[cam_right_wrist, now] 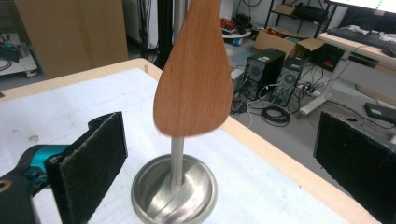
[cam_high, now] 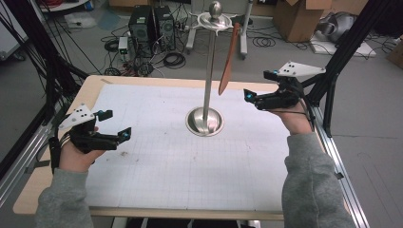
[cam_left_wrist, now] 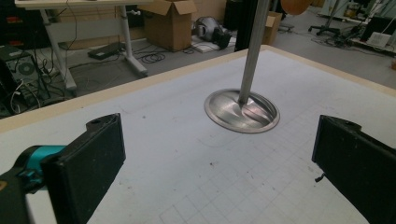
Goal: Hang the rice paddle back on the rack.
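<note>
Bench: pale wooden rim, white gridded mat across the top.

Utensil stand: polished steel, round dished base near the middle of the bench, toward the far edge; slim upright pole topped by a ball and a ring of hooks. Base also seen in the left gripper view and the right gripper view.

Wooden spatula: reddish-brown, hung from the top ring on the stand's right side, blade down and slightly tilted, tip well above the mat and clear of the base. In the right gripper view broad rounded blade dead ahead, between the jaws' line of sight, in front of the pole.

Right gripper: raised near the bench's right edge, aimed toward the spatula blade, close but apart from it. Jaws spread wide, nothing between them.

Left gripper: low over the mat near the left edge, well apart from the stand. Jaws likewise wide, empty.

Step in hand, as judged: approach of the right gripper to the hanging spatula; no grasp yet.

Next move, as judged: forward advance until the blade or lower handle sits between the pads, squared to the flat faces; firm closure, then lift up and off the hook. Risk: swing of the free-hanging blade on first contact.
</note>
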Demonstrator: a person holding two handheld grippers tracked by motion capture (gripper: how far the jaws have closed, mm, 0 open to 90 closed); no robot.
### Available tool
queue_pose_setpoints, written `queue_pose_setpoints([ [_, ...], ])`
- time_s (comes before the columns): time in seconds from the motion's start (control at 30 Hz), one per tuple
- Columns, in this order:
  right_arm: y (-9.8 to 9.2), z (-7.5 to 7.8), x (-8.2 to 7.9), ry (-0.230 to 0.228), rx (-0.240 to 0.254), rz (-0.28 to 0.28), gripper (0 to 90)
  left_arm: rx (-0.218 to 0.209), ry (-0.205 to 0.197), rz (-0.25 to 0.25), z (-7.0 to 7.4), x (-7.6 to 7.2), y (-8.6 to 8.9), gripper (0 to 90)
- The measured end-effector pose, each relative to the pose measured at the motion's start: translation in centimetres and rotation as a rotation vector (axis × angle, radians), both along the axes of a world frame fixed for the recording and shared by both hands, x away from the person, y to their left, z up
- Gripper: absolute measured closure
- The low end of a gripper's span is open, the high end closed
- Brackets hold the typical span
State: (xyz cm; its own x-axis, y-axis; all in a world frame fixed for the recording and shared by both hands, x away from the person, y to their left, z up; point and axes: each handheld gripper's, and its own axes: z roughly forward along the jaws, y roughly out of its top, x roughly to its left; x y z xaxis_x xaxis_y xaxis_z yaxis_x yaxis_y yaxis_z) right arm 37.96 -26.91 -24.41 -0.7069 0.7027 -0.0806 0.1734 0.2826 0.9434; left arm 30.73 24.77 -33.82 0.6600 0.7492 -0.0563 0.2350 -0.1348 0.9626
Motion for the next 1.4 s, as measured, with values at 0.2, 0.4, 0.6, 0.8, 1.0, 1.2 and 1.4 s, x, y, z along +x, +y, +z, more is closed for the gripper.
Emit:
queue_pose_setpoints([
  [0.2, -0.9, -0.9, -0.8, 0.010, 0.010, -0.005, 1.6, 0.005, 0.003, -0.004, -0.1, 0.1, -0.3, 3.0],
  [0.4, -1.7, -1.8, -1.6, 0.014, 0.020, -0.005, 1.6, 0.007, 0.005, -0.006, -0.2, 0.1, -0.5, 3.0],
  [0.6, -2.7, -2.9, -2.4, 0.015, 0.038, -0.010, 1.6, 0.008, 0.005, -0.003, -0.2, 0.1, -0.5, 3.0],
  [0.8, -3.5, -3.8, -3.0, 0.018, 0.057, -0.017, 1.6, 0.012, 0.007, -0.004, -0.3, 0.2, -0.6, 3.0],
  [1.0, -3.9, -4.9, -3.5, 0.026, 0.077, -0.023, 1.6, 0.013, 0.007, -0.005, -0.3, 0.2, -0.7, 3.1],
  [1.2, -4.3, -5.9, -3.9, 0.034, 0.096, -0.028, 1.6, 0.013, 0.008, -0.005, -0.4, 0.2, -0.7, 3.1],
  [1.4, -4.8, -6.7, -4.3, 0.039, 0.095, -0.021, 1.6, 0.013, 0.010, -0.004, -0.4, 0.2, -0.6, 3.1],
])
